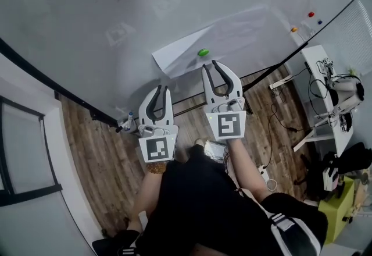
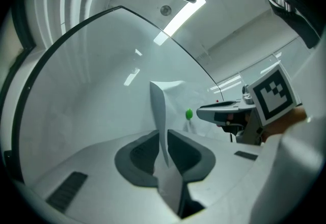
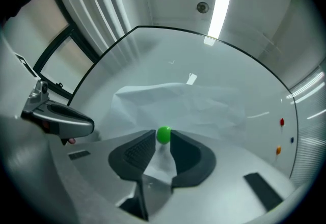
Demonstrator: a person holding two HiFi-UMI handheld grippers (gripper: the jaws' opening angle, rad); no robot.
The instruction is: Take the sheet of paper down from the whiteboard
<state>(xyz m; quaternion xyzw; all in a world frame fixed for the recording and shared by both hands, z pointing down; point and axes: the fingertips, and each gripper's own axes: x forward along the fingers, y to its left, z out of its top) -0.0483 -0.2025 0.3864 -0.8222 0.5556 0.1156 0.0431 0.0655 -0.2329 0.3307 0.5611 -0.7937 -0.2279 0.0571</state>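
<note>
A white sheet of paper [image 1: 185, 51] hangs on the whiteboard [image 1: 87, 16], pinned by a green magnet [image 1: 203, 52]. The sheet's free lower-left edge [image 2: 162, 108] is folded away from the board and runs between the jaws of my left gripper [image 2: 164, 135], which is shut on it. My right gripper [image 1: 210, 65] is open. Its fingertips sit on either side of the green magnet [image 3: 163, 135], just short of it, without pressing. The creased sheet [image 3: 198, 103] spreads behind the magnet. From the left gripper view, the right gripper [image 2: 219, 112] points at the magnet [image 2: 189, 113].
Red [image 1: 311, 14], orange [image 1: 294, 29] and blue [image 1: 319, 22] magnets sit on the board's right end. The board's tray holds markers [image 1: 125, 127]. A white desk [image 1: 317, 57] with cables and a green box [image 1: 340, 208] stand to the right on the wooden floor.
</note>
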